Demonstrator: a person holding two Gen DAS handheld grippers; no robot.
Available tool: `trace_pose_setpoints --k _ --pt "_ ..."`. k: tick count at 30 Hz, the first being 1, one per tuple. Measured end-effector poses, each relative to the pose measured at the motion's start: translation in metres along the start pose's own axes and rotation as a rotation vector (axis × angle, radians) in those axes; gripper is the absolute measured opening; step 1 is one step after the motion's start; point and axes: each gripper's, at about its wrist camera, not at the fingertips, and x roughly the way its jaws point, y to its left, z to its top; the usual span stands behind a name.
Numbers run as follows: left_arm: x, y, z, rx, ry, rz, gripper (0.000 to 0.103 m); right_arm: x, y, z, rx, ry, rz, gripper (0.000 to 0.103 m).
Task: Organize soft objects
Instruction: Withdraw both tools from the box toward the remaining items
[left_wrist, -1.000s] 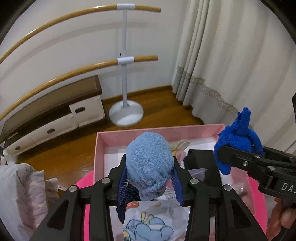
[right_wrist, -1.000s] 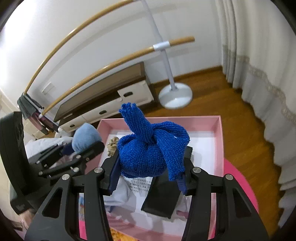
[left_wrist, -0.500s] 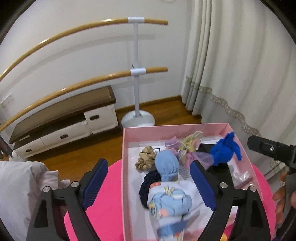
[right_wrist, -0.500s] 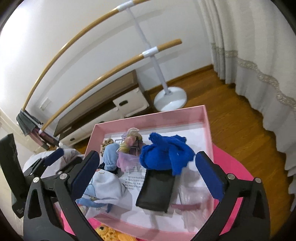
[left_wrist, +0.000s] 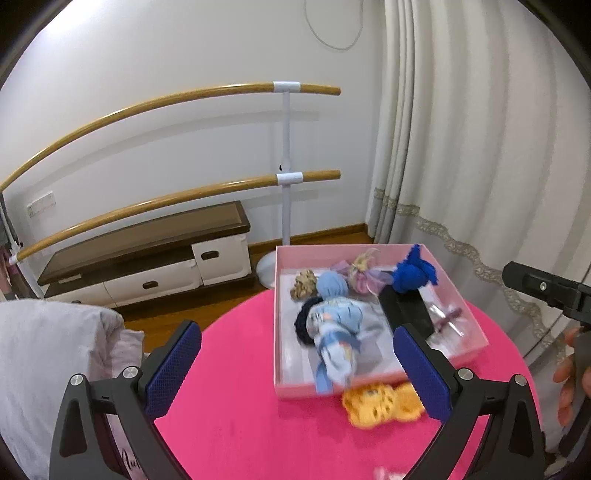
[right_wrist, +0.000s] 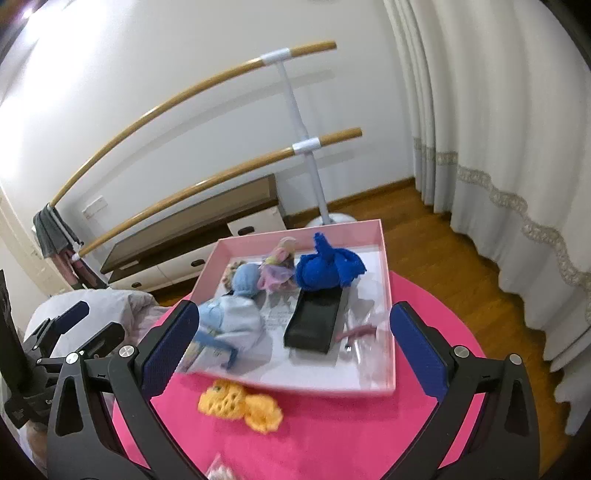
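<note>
A pink box (left_wrist: 369, 248) sits on a round pink table (left_wrist: 240, 406). In it lie a light blue sock ball (left_wrist: 332, 284), a dark blue knit bundle (left_wrist: 410, 275), a printed pale blue cloth (left_wrist: 336, 332), hair ties and a black case (left_wrist: 406, 314). My left gripper (left_wrist: 293, 334) hovers back from the box, jaws opening, nothing between them. In the right wrist view my right gripper (right_wrist: 294, 314) stands open and empty before the box (right_wrist: 388, 295), which holds the blue bundle (right_wrist: 325, 269) and the sock ball (right_wrist: 245, 278). A yellow crochet piece (right_wrist: 240, 406) lies on the table just outside the box.
A barre stand (left_wrist: 286, 206) and a low cabinet (left_wrist: 147, 258) stand by the far wall. Curtains (left_wrist: 461, 166) hang at the right over wood floor. Grey bedding (left_wrist: 44, 350) lies left of the table. A hand (left_wrist: 565, 369) shows at the right edge.
Both grippers opened, dropping the sock ball and the blue knit bundle into the box. Both then pulled back and up, so the table and yellow piece came into view.
</note>
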Motion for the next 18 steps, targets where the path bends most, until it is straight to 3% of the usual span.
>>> trace_pose_setpoints --k 9,18 --pt "-0.082 0.013 -0.047 -0.052 -0.007 -0.013 0.103 -0.048 0.03 -0.048 -0.098 -0.012 0.007 0.103" --pt "-0.117 0.017 -0.082 -0.084 0.024 -0.006 0.103 -0.056 0.034 -0.092 -0.143 0.036 -0.008 0.103"
